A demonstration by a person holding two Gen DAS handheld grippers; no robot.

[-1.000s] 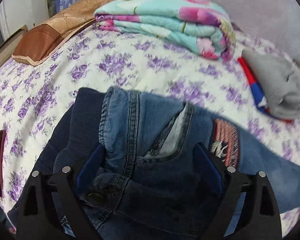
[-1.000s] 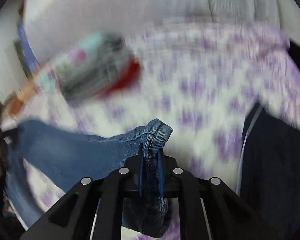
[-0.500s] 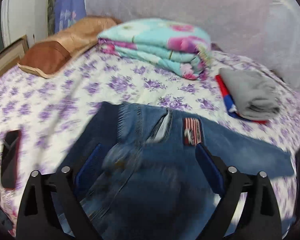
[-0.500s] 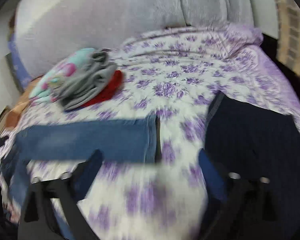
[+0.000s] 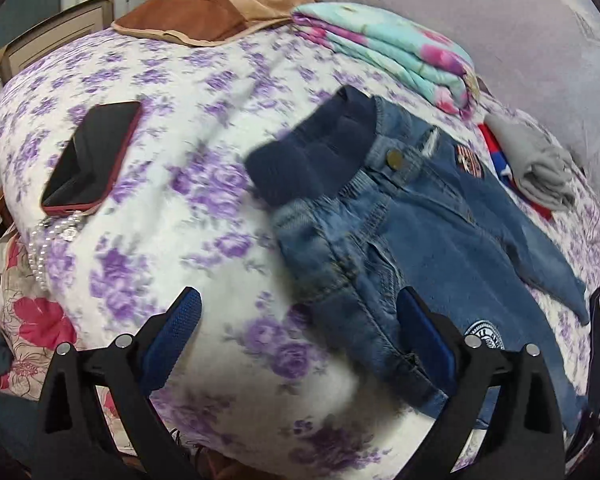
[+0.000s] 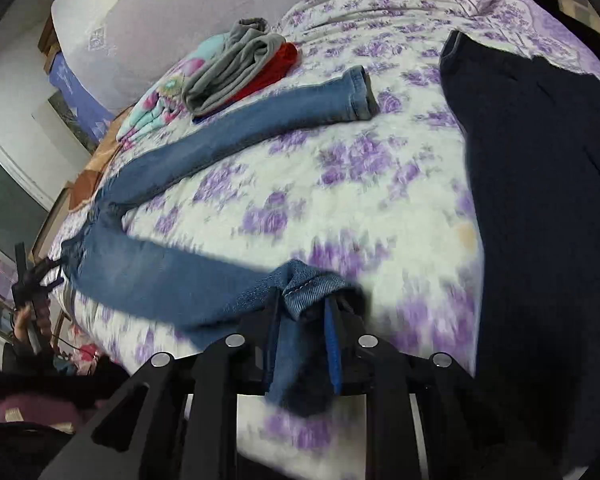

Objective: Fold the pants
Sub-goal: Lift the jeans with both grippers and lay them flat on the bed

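Small blue jeans [image 5: 416,224] with a dark knit waistband lie spread on the purple-flowered bedspread [image 5: 204,184]. My left gripper [image 5: 300,332] is open and empty, just in front of the hip of the jeans; its right finger overlaps the near leg. In the right wrist view the jeans [image 6: 236,128] lie with legs apart, the far leg straight with its cuff at the upper middle. My right gripper [image 6: 302,332] is shut on the near leg's cuff [image 6: 312,284], held at the bed's front edge.
A phone [image 5: 94,158] and a pearl string [image 5: 52,236] lie at the left. A folded floral quilt [image 5: 388,48], a brown pillow [image 5: 204,12], and grey and red folded clothes [image 6: 240,68] sit behind. Dark pants [image 6: 540,184] lie at the right.
My left gripper let go of the waistband and drew back toward the left. My right gripper opened, dropping one cuff, then shut on the near leg's cuff.
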